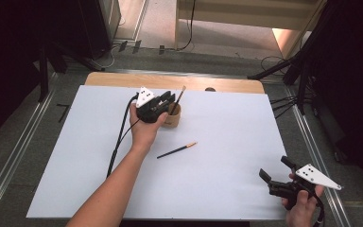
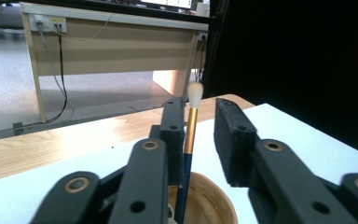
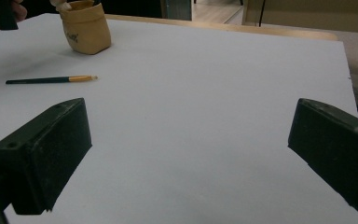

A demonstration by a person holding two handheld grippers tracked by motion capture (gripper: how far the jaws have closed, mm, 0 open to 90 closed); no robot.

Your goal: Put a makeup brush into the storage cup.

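Observation:
A tan cup (image 1: 174, 118) (image 2: 209, 200) (image 3: 86, 28) stands on the white sheet (image 1: 227, 132) at the back middle. A gold-banded brush with a white tip (image 1: 178, 97) (image 2: 190, 135) stands upright in it. My left gripper (image 1: 168, 98) (image 2: 200, 109) hovers just over the cup with the brush between its jaws. The brush leans on one pad and a clear gap separates it from the other. A second dark brush (image 1: 176, 150) (image 3: 51, 80) lies flat on the sheet in front of the cup. My right gripper (image 1: 275, 166) (image 3: 186, 154) rests at the front right, jaws wide apart with nothing between them.
The wooden table edge (image 1: 170, 80) shows beyond the sheet. A pale desk (image 2: 112, 46) with cables stands farther back on the floor. Dark stands and cables (image 1: 288, 71) flank the table on both sides.

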